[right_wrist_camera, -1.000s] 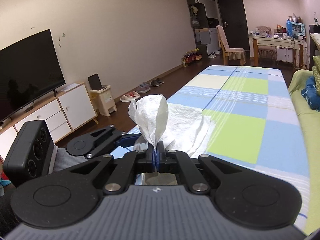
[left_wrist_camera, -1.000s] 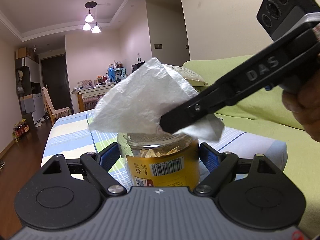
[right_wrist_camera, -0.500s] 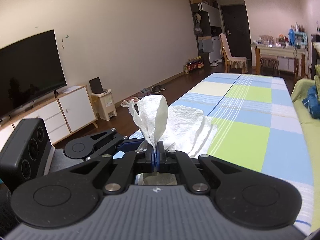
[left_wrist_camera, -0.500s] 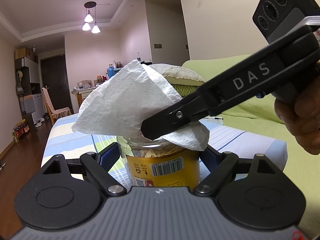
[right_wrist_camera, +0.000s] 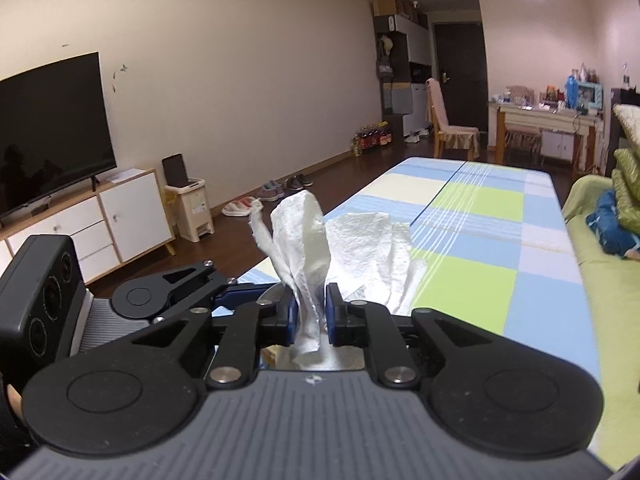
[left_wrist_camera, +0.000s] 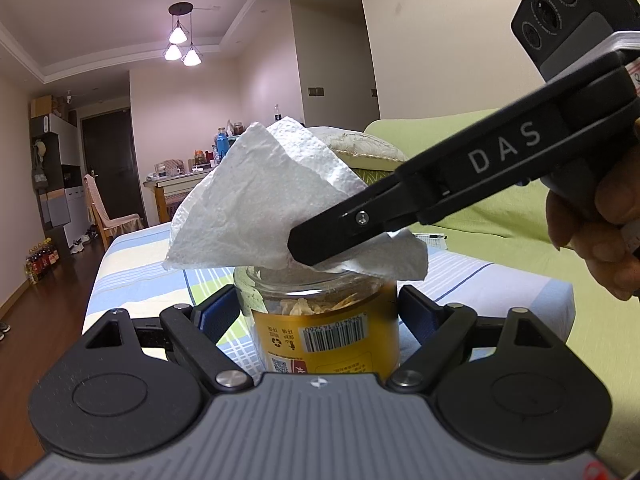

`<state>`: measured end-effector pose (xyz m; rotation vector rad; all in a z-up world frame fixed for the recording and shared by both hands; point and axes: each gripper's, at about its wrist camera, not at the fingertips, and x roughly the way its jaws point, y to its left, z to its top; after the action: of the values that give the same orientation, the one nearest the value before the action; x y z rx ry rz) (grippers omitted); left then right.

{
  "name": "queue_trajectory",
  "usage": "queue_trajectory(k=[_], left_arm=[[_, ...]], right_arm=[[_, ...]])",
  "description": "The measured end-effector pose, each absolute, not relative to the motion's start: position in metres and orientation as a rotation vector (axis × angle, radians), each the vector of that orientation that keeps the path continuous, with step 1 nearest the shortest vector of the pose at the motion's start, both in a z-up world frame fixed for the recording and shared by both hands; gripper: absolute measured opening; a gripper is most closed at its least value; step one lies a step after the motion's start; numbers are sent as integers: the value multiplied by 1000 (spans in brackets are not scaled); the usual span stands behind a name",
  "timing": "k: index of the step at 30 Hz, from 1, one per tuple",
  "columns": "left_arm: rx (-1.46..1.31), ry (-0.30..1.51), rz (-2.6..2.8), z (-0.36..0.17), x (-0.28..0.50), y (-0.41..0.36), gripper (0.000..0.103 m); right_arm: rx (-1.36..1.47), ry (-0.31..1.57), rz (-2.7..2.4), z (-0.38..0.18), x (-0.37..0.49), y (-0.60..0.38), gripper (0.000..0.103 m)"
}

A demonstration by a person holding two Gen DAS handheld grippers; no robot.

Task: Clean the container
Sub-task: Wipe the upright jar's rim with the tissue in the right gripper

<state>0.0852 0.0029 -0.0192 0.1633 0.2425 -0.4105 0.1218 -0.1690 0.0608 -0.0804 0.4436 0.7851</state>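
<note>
Living room; checked tablecloth (right_wrist_camera: 480,216); TV (right_wrist_camera: 48,132) on left wall

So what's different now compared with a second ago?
The right gripper has just been opening: its jaws now stand apart with the paper towel loose between them, draped over the jar mouth. The left gripper clamps the jar as before.
</note>
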Motion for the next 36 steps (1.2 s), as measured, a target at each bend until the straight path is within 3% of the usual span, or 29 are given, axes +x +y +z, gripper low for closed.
queue_trajectory(k=[8, 12, 21, 36], left_arm=[[162, 244, -401, -13, 99, -25, 86], [163, 244, -401, -11, 102, -27, 86], [164, 241, -402, -14, 109, -35, 86], [169, 238, -396, -21, 115, -41, 86]], right_arm=[[-95, 410, 766, 69, 117, -174, 10], [-50, 446, 770, 69, 125, -178, 1], [-105, 546, 850, 67, 114, -171, 1], [-10, 508, 771, 50, 154, -172, 0]])
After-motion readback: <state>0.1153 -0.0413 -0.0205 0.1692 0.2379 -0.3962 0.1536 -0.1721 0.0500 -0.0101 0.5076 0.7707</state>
